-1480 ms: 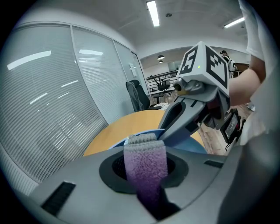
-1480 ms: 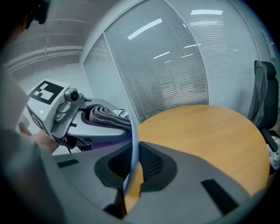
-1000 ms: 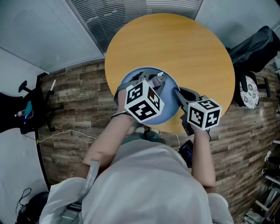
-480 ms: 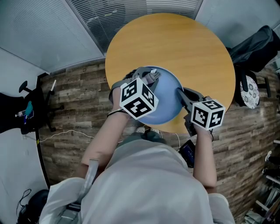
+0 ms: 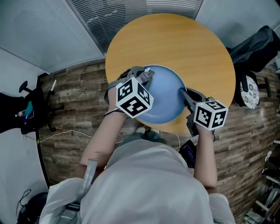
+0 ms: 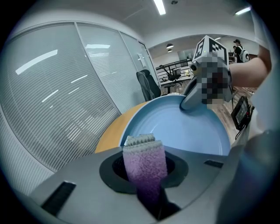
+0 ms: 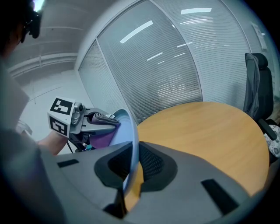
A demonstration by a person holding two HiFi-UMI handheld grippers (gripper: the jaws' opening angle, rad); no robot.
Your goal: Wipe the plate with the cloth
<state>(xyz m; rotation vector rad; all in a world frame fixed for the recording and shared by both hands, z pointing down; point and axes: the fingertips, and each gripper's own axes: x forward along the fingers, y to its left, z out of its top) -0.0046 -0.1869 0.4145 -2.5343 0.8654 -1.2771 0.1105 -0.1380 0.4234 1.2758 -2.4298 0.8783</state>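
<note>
A round light-blue plate (image 5: pixel 168 100) is held tilted over the near edge of the wooden table (image 5: pixel 175 43). My right gripper (image 5: pixel 183 94) is shut on the plate's right rim; in the right gripper view the plate (image 7: pixel 131 135) runs edge-on between the jaws. My left gripper (image 5: pixel 146 74) is shut on a folded purple cloth (image 5: pixel 148 72) at the plate's far left edge. In the left gripper view the cloth (image 6: pixel 144 166) sticks out between the jaws, with the plate's face (image 6: pixel 179 127) beyond it. The right gripper view shows the left gripper (image 7: pixel 94 120) pressing the cloth (image 7: pixel 103 117) against the plate.
The table stands on a wood-plank floor beside glass walls with blinds (image 5: pixel 109 13). A black bag (image 5: pixel 256 43) lies at the right and a black chair (image 7: pixel 258 87) stands behind the table. A dark phone-like device (image 5: pixel 187 152) hangs by the person's waist.
My left gripper has slid the cloth leftward across the plate, from near its middle to its far left rim. The right gripper and the plate have stayed about where they were.
</note>
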